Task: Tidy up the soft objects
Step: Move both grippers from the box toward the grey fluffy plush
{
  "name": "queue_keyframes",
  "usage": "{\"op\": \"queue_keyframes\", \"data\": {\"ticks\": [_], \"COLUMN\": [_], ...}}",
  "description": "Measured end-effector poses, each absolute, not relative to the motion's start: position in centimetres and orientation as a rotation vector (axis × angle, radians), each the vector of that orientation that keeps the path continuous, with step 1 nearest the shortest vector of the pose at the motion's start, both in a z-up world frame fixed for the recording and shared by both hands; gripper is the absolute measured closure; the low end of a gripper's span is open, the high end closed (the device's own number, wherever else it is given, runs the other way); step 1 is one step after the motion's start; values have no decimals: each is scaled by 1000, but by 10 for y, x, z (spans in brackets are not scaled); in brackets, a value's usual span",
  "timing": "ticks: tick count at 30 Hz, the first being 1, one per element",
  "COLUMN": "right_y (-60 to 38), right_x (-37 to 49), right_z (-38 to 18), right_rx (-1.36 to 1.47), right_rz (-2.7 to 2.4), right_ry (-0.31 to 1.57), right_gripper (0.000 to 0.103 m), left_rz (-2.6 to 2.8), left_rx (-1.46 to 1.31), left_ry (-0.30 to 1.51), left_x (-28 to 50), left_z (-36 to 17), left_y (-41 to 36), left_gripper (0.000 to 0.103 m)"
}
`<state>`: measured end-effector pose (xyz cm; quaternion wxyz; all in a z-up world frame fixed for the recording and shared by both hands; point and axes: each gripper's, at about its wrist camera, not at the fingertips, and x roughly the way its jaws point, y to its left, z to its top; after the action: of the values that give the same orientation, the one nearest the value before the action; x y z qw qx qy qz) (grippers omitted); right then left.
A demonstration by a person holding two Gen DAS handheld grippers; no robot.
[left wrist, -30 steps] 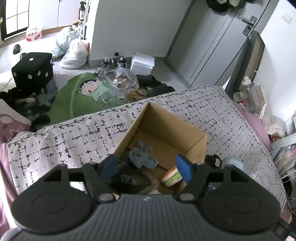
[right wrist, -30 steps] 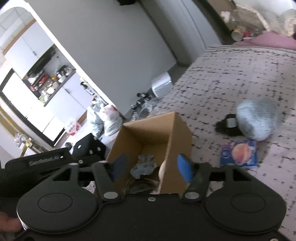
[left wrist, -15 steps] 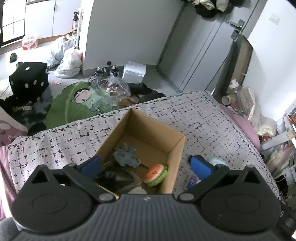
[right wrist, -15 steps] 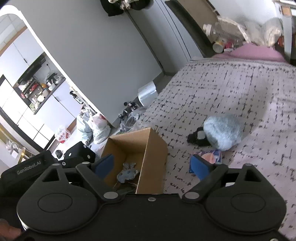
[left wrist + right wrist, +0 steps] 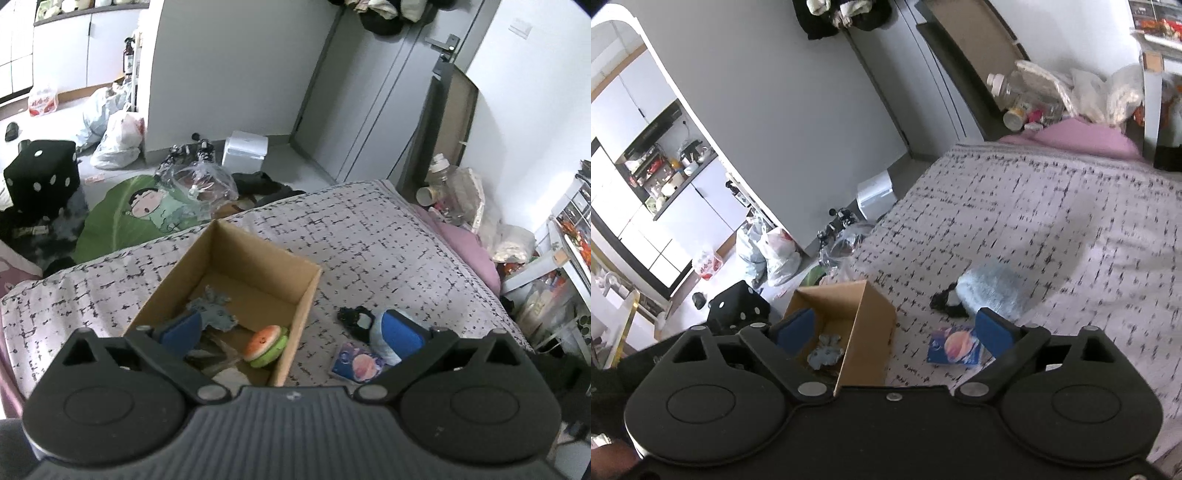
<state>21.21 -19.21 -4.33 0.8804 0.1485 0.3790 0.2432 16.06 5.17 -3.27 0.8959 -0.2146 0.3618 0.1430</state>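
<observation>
An open cardboard box [image 5: 309, 295] [image 5: 871, 325] sits on the patterned bed. Inside lie a grey plush [image 5: 216, 314] [image 5: 825, 354] and a watermelon-slice plush [image 5: 266, 345]. To its right on the bedspread lie a fluffy light-blue ball [image 5: 991, 293], partly hidden behind my finger in the left wrist view [image 5: 378, 338], a black item [image 5: 354, 319] [image 5: 947, 302], and a flat blue packet with an orange planet picture [image 5: 356, 365] [image 5: 955, 347]. My left gripper [image 5: 291, 330] is open and empty, high above the box's right wall. My right gripper [image 5: 894, 328] is open and empty, above the box and packet.
The bedspread [image 5: 388, 251] ends in a far edge above a cluttered floor: a green cartoon mat [image 5: 136, 214], a black dice cushion [image 5: 40, 177], plastic bags [image 5: 114, 144], a white box [image 5: 243, 149]. A pink pillow [image 5: 1086, 138] and bottles lie at the bed's right end.
Both grippers have opened wide and risen back away from the box. The watermelon plush now lies fully in view in the box, and the ball and packet have come into the left view.
</observation>
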Motion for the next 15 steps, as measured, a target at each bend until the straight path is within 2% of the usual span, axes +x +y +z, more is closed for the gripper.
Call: {"op": "queue_keyframes", "data": {"ticks": [5,15], "right_y": [-209,-228], "right_x": [231,254], "right_z": [-33,-28], "right_rx": [295,260], "right_rz": [496,489], "right_ry": [776,797], "right_gripper": [5,2], "left_rz": [297,297], "left_rx": [-445,-412], "left_ry": [691,728], "left_x": [160,180], "left_z": [-24,-18], "left_y": [43,27], "left_gripper": [0,0]}}
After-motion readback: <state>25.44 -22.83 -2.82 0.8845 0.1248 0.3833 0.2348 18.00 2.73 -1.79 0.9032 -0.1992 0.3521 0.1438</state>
